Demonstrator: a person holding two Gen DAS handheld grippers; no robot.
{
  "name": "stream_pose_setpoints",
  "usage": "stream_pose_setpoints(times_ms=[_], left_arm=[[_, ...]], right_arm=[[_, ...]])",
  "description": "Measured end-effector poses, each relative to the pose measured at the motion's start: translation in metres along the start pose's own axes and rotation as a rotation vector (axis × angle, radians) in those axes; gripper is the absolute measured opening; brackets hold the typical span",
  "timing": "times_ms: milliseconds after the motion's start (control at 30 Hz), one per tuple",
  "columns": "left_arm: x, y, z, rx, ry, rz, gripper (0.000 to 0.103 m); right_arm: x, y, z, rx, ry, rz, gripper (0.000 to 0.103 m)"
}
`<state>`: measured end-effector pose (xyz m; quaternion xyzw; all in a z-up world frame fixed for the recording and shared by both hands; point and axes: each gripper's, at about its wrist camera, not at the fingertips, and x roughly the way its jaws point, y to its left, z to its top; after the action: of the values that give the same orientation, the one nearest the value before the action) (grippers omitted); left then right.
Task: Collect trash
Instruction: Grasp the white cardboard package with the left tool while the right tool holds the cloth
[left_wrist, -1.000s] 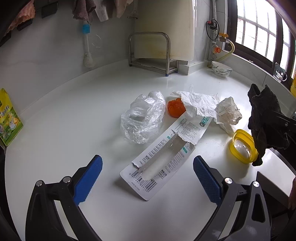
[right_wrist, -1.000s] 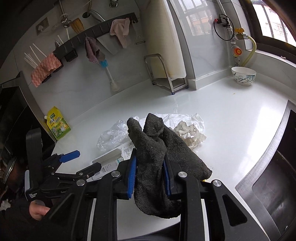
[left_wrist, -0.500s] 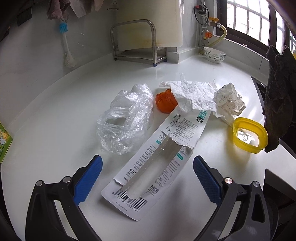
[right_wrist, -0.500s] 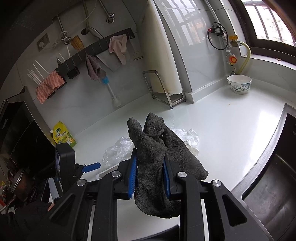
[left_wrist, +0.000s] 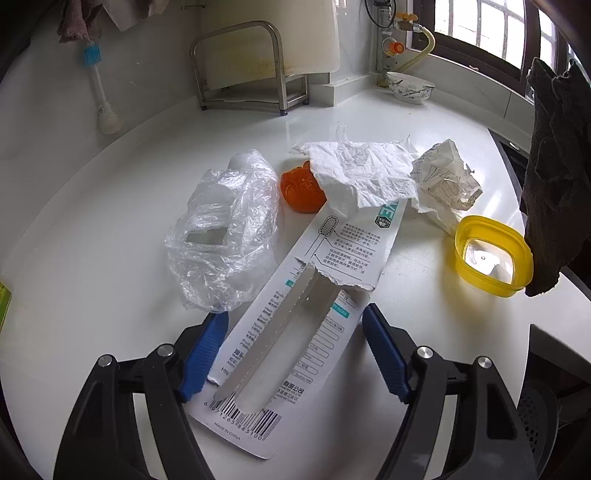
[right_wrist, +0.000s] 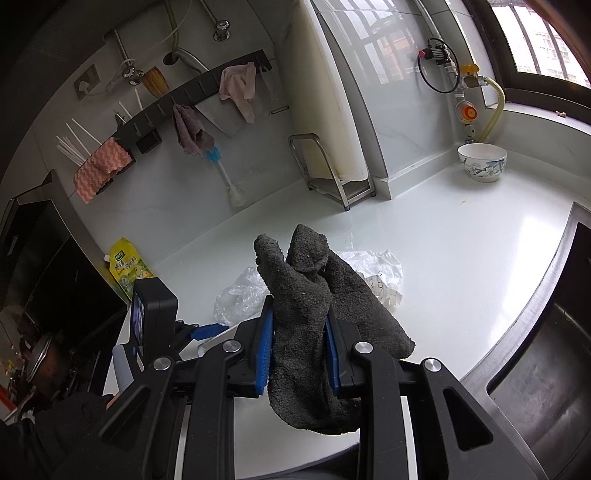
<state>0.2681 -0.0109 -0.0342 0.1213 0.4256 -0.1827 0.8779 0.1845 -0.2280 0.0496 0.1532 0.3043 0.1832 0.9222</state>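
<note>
A torn white toothbrush card package (left_wrist: 295, 317) lies on the white counter (left_wrist: 92, 266). My left gripper (left_wrist: 293, 354) is open, its blue pads on either side of the package's near end. Beyond lie a clear plastic bag (left_wrist: 225, 236), an orange peel (left_wrist: 301, 188), a crumpled white tissue (left_wrist: 362, 170), crumpled printed paper (left_wrist: 443, 184) and a yellow lid (left_wrist: 491, 254). My right gripper (right_wrist: 299, 350) is shut on a dark grey rag (right_wrist: 314, 306), held above the counter; the rag also hangs at the right edge of the left wrist view (left_wrist: 554, 166).
A metal rack (left_wrist: 251, 70) with a cutting board stands at the back wall, a bowl (right_wrist: 482, 161) near the window. A sink (right_wrist: 546, 369) lies to the right. A yellow-green pouch (right_wrist: 127, 267) stands at the left wall. Cloths and a brush hang on a wall rail.
My left gripper has moved forward and down until its pads straddle the card package, and its jaws have narrowed. My right gripper has risen a little with the rag.
</note>
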Motion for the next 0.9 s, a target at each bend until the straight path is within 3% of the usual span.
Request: stream_pose_setpoints(times_ms=[300, 800, 867, 900], left_arm=[[-0.021, -0.007, -0.005, -0.016, -0.027, -0.013, 0.057], [-0.090, -0.003, -0.018, -0.115, -0.119, -0.008, 0.055], [-0.102, 0.000, -0.019, -0.133, -0.137, -0.007, 0.050], [-0.108, 0.001, -0.020, -0.140, -0.146, -0.009, 0.032]], right_arm=[[-0.014, 0.016, 0.021, -0.038, -0.024, 0.014, 0.024], [-0.034, 0.033, 0.002, -0.022, -0.024, 0.010, 0.024], [-0.040, 0.037, -0.003, -0.029, -0.026, 0.007, 0.024], [-0.043, 0.039, -0.006, -0.030, -0.028, 0.008, 0.024]])
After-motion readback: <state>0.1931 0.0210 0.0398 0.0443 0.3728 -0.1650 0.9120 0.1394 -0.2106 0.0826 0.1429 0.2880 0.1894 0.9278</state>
